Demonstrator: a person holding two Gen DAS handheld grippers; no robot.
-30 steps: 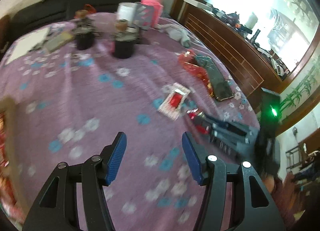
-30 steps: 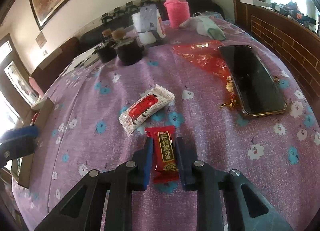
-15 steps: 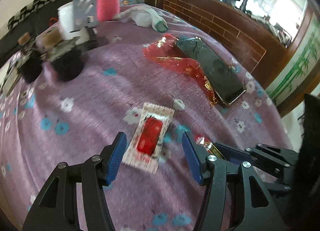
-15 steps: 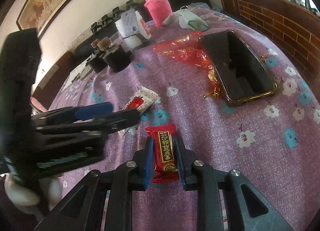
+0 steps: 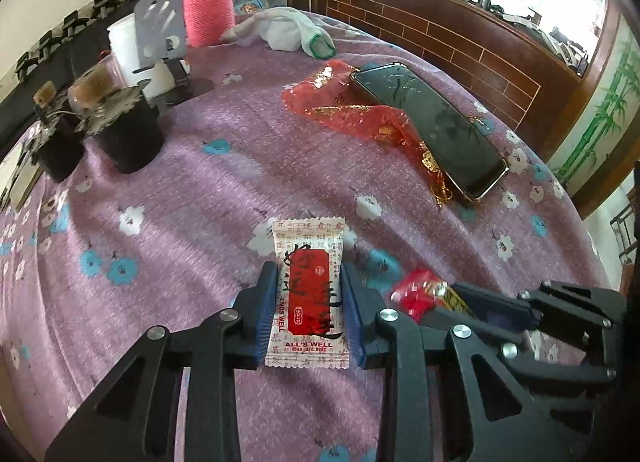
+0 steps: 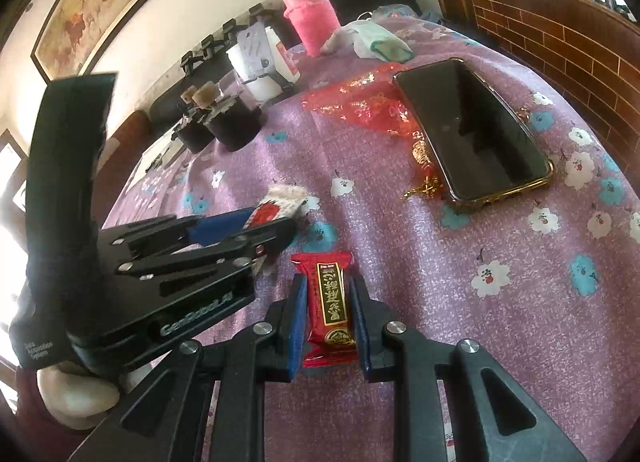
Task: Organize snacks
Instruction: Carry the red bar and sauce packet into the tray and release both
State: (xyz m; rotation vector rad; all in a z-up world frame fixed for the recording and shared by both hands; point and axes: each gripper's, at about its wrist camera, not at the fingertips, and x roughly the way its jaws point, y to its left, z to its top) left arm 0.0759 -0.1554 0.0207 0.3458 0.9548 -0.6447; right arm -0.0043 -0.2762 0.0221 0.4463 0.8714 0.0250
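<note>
In the left wrist view, two dark jars (image 5: 128, 130) with cork stoppers stand at the upper left on the bench (image 5: 208, 182), which is covered with a purple flowered cloth. Behind them, toward the upper middle, are a white cup (image 5: 124, 42) and a bottle in a pink knitted sleeve (image 5: 208, 10). None of these looks like part of the sorting; they seem simply parked at the far edge.

At the lower middle of that view, the left gripper (image 5: 308, 302) is closed on the white-and-red snack packet (image 5: 308, 294). Its blue fingers (image 5: 266, 310) press both long edges, and the packet lies lengthwise between them with its far end sticking out past the tips. Holding it by the sides suits a flat wrapper, since it can then be lifted without crumpling. Whether it has left the cloth I cannot tell.

To the right lie a smartphone (image 5: 432, 122) on a red foil wrapper (image 5: 352, 110), well apart from both grippers.

In the right wrist view, the right gripper (image 6: 328, 318) at the lower middle is narrowed onto the red snack bar (image 6: 328, 310). Its fingers (image 6: 298, 322) touch both sides, and the bar's top end juts forward. The left gripper sits just beside it at the left of that frame. With one snack in each, both look ready to be carried off together.
</note>
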